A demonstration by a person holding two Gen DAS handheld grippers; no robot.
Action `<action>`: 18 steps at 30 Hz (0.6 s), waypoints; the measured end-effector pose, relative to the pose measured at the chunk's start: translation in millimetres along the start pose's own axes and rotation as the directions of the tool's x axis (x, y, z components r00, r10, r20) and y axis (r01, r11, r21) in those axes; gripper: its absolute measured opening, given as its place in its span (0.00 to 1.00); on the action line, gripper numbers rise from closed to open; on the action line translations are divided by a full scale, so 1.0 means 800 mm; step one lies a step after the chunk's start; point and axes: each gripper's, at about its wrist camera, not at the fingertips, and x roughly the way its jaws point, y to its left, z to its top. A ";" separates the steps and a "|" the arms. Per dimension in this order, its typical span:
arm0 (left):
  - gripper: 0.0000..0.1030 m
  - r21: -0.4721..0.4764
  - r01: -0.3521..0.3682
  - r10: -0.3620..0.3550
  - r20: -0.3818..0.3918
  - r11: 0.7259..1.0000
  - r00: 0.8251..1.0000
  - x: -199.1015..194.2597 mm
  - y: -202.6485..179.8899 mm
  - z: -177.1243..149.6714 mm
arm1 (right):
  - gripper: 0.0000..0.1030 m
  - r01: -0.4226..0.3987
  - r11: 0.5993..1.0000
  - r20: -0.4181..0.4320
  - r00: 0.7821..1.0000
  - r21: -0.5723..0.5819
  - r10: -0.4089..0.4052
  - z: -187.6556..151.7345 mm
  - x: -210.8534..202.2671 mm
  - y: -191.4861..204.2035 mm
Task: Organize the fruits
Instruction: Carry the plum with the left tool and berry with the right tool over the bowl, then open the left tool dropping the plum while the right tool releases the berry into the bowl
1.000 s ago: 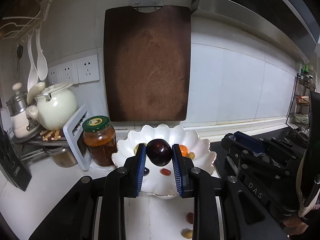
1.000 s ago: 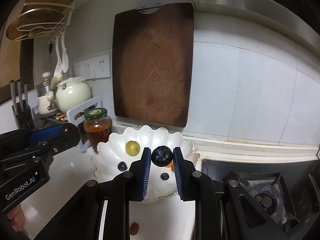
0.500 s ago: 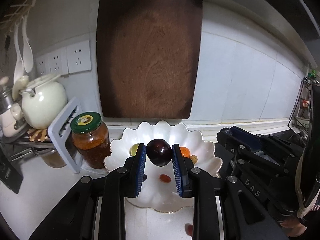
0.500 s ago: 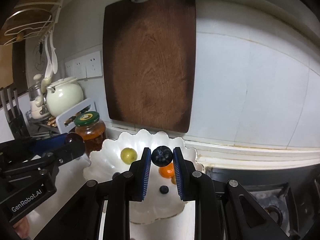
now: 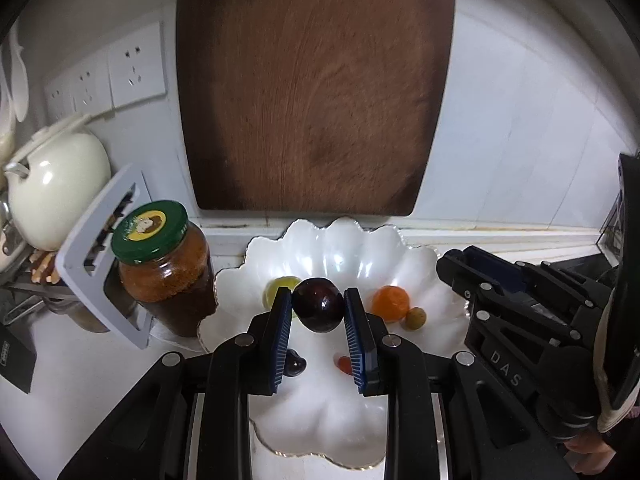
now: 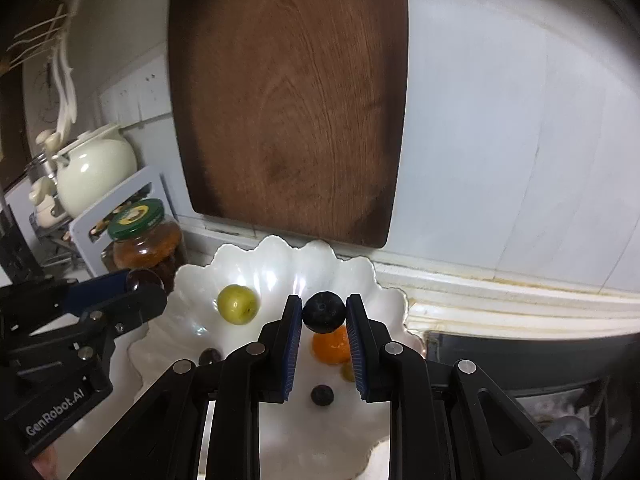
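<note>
I have the left tongs [image 5: 318,312] pinching a dark plum [image 5: 319,305] and the right tongs [image 6: 323,316] pinching a blueberry [image 6: 323,313], both hanging directly over the white scalloped dish [image 5: 416,258], so release goes straight down.

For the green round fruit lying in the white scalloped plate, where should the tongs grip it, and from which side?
Grip the green fruit across its widest middle, coming from above. It is round and lies alone on the white plate, its sides clear of other fruit, though both tongs already hold fruit.
</note>
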 end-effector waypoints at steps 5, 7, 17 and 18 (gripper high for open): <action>0.26 0.006 -0.022 0.022 -0.056 1.000 0.998 0.030 0.002 0.002 | 0.23 0.006 1.000 -0.030 1.000 -0.005 -0.006 0.008 0.026 -0.001; 0.26 0.008 -0.036 0.036 -0.075 0.999 0.997 0.041 0.005 0.003 | 0.23 0.005 1.000 -0.045 0.999 -0.009 -0.006 0.011 0.036 0.000; 0.26 0.017 -0.077 0.079 -0.170 0.997 0.982 0.086 0.015 0.008 | 0.23 -0.009 1.000 -0.107 0.994 -0.026 0.006 0.018 0.072 0.004; 0.26 0.016 -0.076 0.078 -0.179 0.997 0.981 0.089 0.016 0.008 | 0.23 -0.011 1.000 -0.112 0.994 -0.026 0.008 0.018 0.076 0.005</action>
